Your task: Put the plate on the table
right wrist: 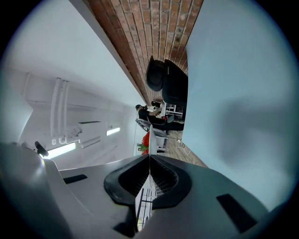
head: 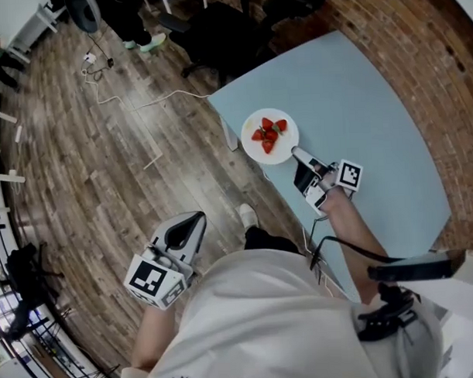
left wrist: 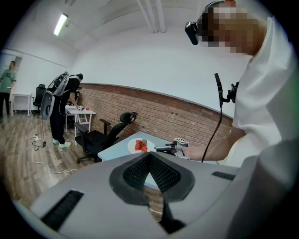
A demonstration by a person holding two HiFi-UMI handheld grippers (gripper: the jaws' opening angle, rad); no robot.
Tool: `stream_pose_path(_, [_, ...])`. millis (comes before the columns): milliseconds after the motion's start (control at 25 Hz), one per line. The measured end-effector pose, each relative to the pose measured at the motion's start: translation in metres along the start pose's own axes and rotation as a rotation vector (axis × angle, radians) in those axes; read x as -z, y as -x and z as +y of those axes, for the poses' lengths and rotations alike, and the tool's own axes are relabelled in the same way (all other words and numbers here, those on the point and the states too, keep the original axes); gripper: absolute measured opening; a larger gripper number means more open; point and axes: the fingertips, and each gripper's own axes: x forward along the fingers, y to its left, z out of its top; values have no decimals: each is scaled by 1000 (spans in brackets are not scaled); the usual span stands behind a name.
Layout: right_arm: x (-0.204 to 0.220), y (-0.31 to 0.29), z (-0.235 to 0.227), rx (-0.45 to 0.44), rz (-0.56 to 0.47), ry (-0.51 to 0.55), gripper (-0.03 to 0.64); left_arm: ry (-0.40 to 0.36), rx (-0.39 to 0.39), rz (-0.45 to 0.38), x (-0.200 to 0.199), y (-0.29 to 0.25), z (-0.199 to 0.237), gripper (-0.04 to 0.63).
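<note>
Right gripper view: the right claw (right wrist: 149, 163) is clamped on the rim of the plate (head: 254, 151). The plate shows edge-on as a thin white line running out from between the pads. A strawberry shows just past the tips.

Head view: the plate extends from that claw up and to the left in the picture. It is face up and carries a small heap of strawberries (head: 268, 135). It is round, so no long axis applies. Its face appears parallel to the table (head: 358, 126).

Position: the plate is over the near corner of the table, close to the left edge. Most of the bare top lies to the right and beyond. In the right gripper view a strip of floor shows between the plate line and the table surface. Judgement: the plate is held just clear of the top and is not yet set down.

Left claw (head: 193, 221): jaws together, nothing between them. It hangs over the floor (head: 104, 173), well apart from the plate.

Finding: the table lies directly under the plate, so the coming move is a descent. The right hand alone is placed to make it. The close edge is the risk.
</note>
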Motion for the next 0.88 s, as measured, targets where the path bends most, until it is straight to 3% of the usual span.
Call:
stream_pose_path(320, [-86,-87,-77,63,47,-43,17,30,-139,37,-25,-41,39,0])
stream_pose_path(600, [-107,-138,-135,143,51,-72,17,56,-232,59,-31,-37,65,0])
stream_pose_path(880, [-105,-159,-163,230,57,-78,17,67,-254,67,-29,-33,74,0])
